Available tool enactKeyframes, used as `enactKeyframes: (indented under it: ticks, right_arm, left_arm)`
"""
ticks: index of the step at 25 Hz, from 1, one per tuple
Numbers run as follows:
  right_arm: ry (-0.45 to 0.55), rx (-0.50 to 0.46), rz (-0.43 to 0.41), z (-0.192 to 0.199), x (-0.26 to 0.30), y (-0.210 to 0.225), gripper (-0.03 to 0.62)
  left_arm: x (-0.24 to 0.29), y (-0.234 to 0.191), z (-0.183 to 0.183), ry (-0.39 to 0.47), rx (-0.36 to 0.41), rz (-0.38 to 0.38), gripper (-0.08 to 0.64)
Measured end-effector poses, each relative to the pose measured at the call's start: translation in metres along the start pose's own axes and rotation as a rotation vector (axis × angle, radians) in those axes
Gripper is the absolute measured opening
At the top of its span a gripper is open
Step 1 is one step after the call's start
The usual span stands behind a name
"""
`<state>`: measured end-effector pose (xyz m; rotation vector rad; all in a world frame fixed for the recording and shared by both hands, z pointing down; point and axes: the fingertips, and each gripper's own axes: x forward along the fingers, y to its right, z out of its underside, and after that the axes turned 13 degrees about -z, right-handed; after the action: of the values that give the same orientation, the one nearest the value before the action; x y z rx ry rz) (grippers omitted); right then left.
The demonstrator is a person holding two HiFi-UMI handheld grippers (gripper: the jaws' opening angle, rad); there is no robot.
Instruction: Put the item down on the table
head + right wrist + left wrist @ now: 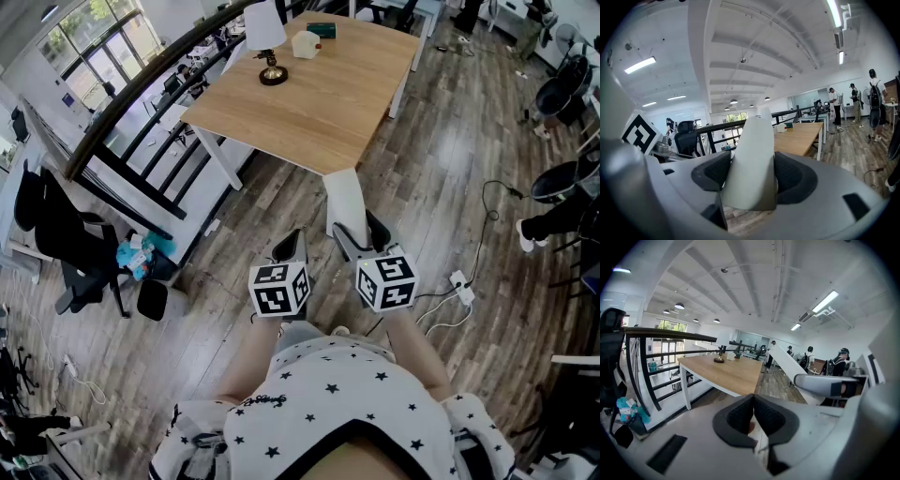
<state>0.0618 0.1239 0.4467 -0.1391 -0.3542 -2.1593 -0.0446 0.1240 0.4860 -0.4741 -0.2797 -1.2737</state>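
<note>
Low in the middle of the head view, the right gripper (361, 236) pinches a tall white item (344, 199) near its wide bottom end. Its pads press on both sides, w/ the jaws spread wide round it. Most of the item sticks up and out past the jaws.

Just to its left, the left gripper (753, 414) has its pads pressed together w/ nothing between them.

The item is up in the air over the wood floor, not on the table (309, 117) yet. The table is well apart, in the upper middle of the frame.

What could go wrong, I think:
- The item is long and held low, so it may tip or slip in the pads on the way over.
- If the jaws let go too high, or w/ the item leaning, it may fall over on the table.
- A lamp (266, 42) and a small white box (306, 44) stand at the far end, so the near, bare part looks safer.
- White cords (457, 292) lie on the floor at lower right, and feet could catch on them.
</note>
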Motion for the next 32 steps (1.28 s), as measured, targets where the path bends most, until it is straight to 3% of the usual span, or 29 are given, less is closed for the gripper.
enactKeyframes:
  ticks: [20,32]
  right_arm:
    - [0.006,-0.01,-0.071,0.003,-0.039,0.0,0.288]
    - [0.013,-0.016,-0.06,-0.011,-0.015,0.03,0.288]
  left_arm:
    - [-0.023,0.035,0.018,0.02,-0.039,-0.039,0.014]
    - [0.015,0.035,0.007,0.007,-0.063,-0.038,0.014]
